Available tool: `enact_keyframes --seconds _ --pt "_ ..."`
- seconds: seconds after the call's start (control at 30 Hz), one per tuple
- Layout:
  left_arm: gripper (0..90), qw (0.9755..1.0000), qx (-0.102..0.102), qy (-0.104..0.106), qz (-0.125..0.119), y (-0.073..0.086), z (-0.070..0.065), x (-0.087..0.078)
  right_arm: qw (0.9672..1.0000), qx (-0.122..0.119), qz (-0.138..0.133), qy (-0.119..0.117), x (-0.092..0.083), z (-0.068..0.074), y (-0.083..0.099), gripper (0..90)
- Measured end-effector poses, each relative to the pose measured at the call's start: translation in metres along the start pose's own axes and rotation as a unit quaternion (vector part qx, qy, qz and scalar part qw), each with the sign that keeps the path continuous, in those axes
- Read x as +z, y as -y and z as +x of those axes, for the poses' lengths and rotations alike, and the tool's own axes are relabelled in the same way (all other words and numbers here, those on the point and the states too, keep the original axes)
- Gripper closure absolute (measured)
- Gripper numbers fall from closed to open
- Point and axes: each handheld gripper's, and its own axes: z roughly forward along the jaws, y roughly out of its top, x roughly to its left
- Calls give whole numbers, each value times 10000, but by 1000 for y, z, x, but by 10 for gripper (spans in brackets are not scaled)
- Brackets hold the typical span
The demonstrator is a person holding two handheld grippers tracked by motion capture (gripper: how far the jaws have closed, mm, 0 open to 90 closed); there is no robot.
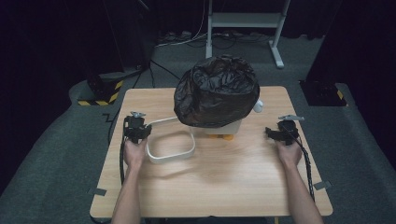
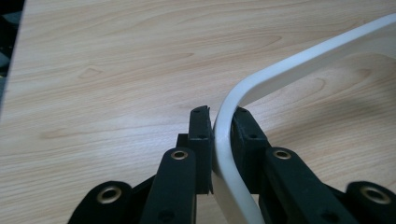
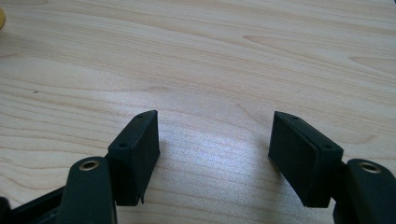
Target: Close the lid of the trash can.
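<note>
A white rounded-square ring frame point(image 1: 171, 144) hangs tilted above the wooden table point(image 1: 224, 182), casting a shadow below it. My left gripper point(image 1: 140, 132) is shut on its left corner; in the left gripper view the white band point(image 2: 224, 135) runs between the two black pads point(image 2: 201, 123). A small bin point(image 1: 224, 127) with a puffed-up black bag point(image 1: 217, 91) stands at the table's middle back, to the right of the frame. My right gripper point(image 1: 273, 133) rests at the right side of the table, open, with bare wood between its fingers point(image 3: 135, 149).
An orange part point(image 1: 227, 137) shows under the bin's front, and a small white object point(image 1: 258, 106) sits behind its right side. A white metal stand point(image 1: 243, 21) is on the floor beyond the table. Black-and-yellow taped blocks point(image 1: 100, 93) lie at the far left.
</note>
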Motion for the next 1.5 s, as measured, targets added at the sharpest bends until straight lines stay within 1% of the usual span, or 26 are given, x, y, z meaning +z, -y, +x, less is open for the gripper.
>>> enact_keyframes --seconds 0.03,0.13,0.3,0.43,0.5,0.53,0.6,0.7,0.8,0.9,0.97,1.03,1.07,1.23,1.37,1.47,1.5 --pt "796 10000 5 -17 1 -1 1 -1 10000 3 2 -2 0 0 0 326" --pt "796 9999 -106 9 -7 -1 6 -4 10000 2 -2 -12 0 0 0 324" --pt "796 9996 -225 109 -150 -4 9 -11 10000 -12 -3 -21 0 0 0 325" --pt "796 9995 -204 130 -219 -10 12 -19 10000 -19 -3 -17 0 0 0 324" --pt "796 9994 -217 146 -229 -11 12 -21 10000 -21 -5 -14 0 0 0 324" --pt "796 9991 -250 182 -275 -13 13 -25 10000 -21 -3 -13 0 0 0 324" --pt "796 9992 -253 182 -269 -16 14 -28 10000 -19 -2 -16 0 0 0 324" --pt "796 9994 -218 137 -245 -20 17 -34 10000 -19 -3 -8 0 0 0 324" --pt "796 9994 -201 78 -278 -23 20 -41 10000 -19 -3 -9 0 0 0 323" --pt "795 9992 -248 63 -321 -25 23 -46 10000 -17 -3 -12 0 0 0 323" --pt "795 9987 -321 100 -377 -26 26 -50 10000 -29 -8 -20 0 0 0 324" --pt "796 9985 -360 121 -384 -26 27 -51 10000 -29 -7 -24 0 0 0 324" --pt "796 9983 -413 158 -389 -27 29 -53 10000 -29 -8 -23 0 0 0 324" --pt "796 9983 -421 176 -353 -29 31 -55 10000 -29 -7 -22 0 0 0 324" --pt "796 9982 -430 181 -373 -31 33 -56 10000 -29 -7 -24 0 0 0 324" --pt "796 9973 -561 245 -411 -34 36 -55 10000 -28 3 -24 0 0 0 322" --pt "798 9973 -542 260 -421 -35 36 -55 10000 -31 1 -31 0 0 0 321"
